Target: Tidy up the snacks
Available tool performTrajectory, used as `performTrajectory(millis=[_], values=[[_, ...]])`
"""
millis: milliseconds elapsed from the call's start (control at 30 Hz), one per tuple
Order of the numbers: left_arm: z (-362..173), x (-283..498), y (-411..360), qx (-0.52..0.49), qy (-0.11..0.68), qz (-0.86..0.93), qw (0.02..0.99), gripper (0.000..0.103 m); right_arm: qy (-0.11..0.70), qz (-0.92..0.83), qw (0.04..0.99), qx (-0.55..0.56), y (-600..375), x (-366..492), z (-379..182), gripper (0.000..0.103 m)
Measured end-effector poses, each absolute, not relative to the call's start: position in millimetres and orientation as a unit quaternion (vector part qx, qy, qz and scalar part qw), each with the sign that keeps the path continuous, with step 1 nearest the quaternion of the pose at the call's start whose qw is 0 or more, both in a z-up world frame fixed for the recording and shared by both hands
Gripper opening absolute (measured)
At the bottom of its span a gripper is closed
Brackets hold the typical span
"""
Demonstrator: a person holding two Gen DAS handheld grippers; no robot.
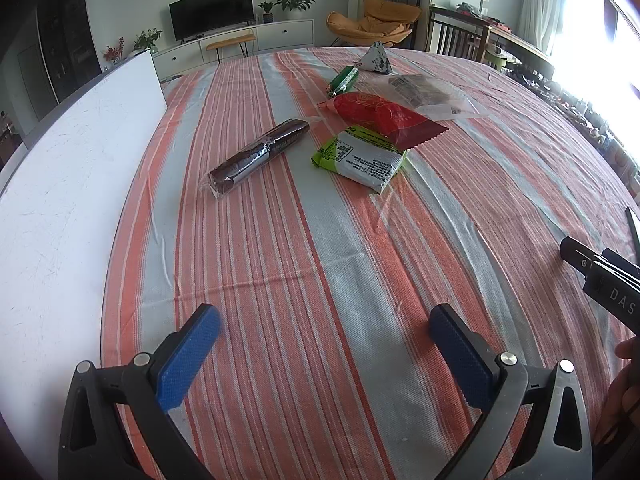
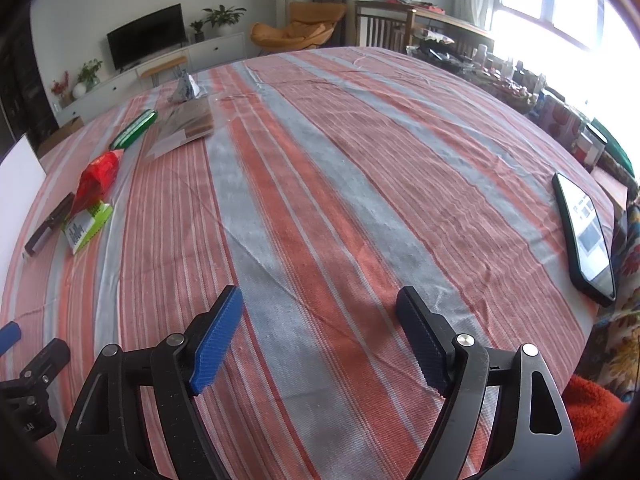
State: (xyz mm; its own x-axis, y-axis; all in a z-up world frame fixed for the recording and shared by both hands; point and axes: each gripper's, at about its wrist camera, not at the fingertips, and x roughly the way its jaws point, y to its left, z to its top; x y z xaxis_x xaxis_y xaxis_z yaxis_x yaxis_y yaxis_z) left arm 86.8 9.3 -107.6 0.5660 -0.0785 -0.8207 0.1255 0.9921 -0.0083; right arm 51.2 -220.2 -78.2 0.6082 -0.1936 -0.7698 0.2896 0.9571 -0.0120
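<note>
Covering most of both views, the table (image 1: 360, 260) w/ its striped cloth is carrying the snacks, all lying toward the far left side, near a white board (image 1: 72, 168) along the left edge. Largest to smallest: a clear flat pack (image 1: 424, 92), a red bag (image 1: 384, 120) overlapping a green-and-white packet (image 1: 364, 156), a dark roll in clear wrap (image 1: 260, 156), a green stick pack (image 1: 343, 80) and a small grey pyramid pouch (image 1: 376, 58). A phone (image 2: 584, 236) is lying at the right edge, well apart. Both tongs, left (image 1: 324, 324) and right (image 2: 320, 312), are hanging wide open over bare cloth, gripping nothing, snacks well ahead of them. Risks, as I'm judging it: the red bag is resting on the green-and-white packet, so grabbing either is likely dragging the other; the roll's slick round wrap is prone to squirting out of a pinch; the loose cloth is wrinkling and could bunch under a low approach; the flat clear pack is offering little edge to bite. Hard to read: labels too small, contents of the clear pack unclear, and where the snacks are meant to go isn't showing.
</note>
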Motion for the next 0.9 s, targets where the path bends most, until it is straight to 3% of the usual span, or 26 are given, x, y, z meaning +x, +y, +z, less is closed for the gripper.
performTrajectory(millis=[600, 900], values=[[-104, 91, 12, 0.026, 0.484, -0.071, 0.872, 0.102, 0.422, -0.134, 0.895, 0.057, -221, 51, -78, 0.083], [-38, 142, 49, -0.024, 0.455, -0.039, 0.889, 0.102, 0.422, -0.134, 0.895, 0.058, -221, 51, -77, 0.083]])
